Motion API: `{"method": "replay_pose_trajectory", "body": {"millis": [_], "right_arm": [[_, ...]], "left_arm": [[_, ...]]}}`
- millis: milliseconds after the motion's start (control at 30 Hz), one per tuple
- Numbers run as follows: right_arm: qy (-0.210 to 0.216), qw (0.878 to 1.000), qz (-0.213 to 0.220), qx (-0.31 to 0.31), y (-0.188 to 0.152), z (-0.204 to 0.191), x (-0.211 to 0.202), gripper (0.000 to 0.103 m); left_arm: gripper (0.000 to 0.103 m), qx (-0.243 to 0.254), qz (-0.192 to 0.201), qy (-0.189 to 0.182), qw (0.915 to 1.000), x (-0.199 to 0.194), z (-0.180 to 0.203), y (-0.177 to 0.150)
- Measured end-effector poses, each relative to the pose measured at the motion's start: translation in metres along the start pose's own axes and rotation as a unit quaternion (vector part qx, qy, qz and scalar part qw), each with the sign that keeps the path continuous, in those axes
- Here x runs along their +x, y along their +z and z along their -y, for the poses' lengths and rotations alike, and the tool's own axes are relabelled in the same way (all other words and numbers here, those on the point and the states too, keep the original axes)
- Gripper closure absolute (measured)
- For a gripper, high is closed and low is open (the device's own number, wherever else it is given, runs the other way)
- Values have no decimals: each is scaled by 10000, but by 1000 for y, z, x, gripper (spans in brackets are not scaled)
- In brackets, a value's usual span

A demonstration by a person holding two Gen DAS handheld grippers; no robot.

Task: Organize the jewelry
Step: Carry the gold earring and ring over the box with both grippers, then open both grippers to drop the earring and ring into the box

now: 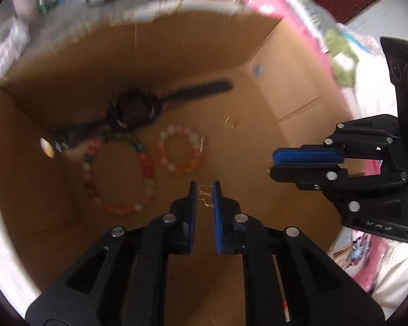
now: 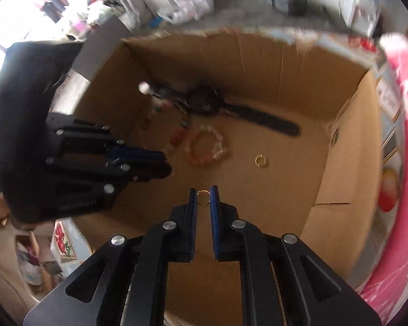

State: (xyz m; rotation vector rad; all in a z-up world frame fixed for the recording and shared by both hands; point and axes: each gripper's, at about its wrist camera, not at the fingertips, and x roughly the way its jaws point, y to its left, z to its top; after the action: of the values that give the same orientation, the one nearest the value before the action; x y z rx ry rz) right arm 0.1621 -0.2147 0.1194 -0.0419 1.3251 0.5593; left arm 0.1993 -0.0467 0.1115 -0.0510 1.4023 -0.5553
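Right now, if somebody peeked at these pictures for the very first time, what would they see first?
Probably the big cardboard box filling both views, with a black watch stretched near its back wall and two colourful bead bracelets beside it on the floor. Next, the two black grippers above the box: the left gripper pinches a thin gold earring, the right gripper a small gold ring.

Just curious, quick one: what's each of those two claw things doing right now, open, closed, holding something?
Left gripper: closed on a small gold butterfly-shaped earring.
Right gripper: closed on a small gold ring.
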Motion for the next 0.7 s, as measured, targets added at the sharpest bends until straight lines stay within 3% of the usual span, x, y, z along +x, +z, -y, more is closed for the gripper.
{"method": "replay_pose_trajectory", "body": {"millis": [67,167,200,233,367,433,500,600,667,700], "right_arm": [[65,9988,-401,256,7,10,19,93],[132,9963,-745,396,9,12,35,93],[182,9961,-769,396,9,12,37,92],[108,9963,-760,398,10,13,38,92],[115,9981,-482,365,4,11,33,74],[-22,9997,-15,225,-2,5,16,74],[-350,9947,961,59,-20,-6,-18,74],[-220,9732,2282,158,-71,-24,-68,72],[53,9602,2787,175,-107,-31,-91,69],[-66,9565,2917,78,-125,-39,-96,65]], "left_arm": [[93,-201,-243,-55,9995,14,-5,1],[89,-382,-292,-32,9988,14,-8,3],[78,-441,-318,9,9985,14,-9,4],[74,-472,-334,83,9983,14,-10,4],[73,-478,-232,67,9986,3,-9,-5],[73,-264,318,76,9991,-22,-1,-19],[73,98,958,274,9950,-50,15,-44],[73,681,1852,480,9792,-89,45,-96],[72,929,2123,439,9718,-104,63,-134],[71,961,2183,418,9702,-106,68,-146]]}}
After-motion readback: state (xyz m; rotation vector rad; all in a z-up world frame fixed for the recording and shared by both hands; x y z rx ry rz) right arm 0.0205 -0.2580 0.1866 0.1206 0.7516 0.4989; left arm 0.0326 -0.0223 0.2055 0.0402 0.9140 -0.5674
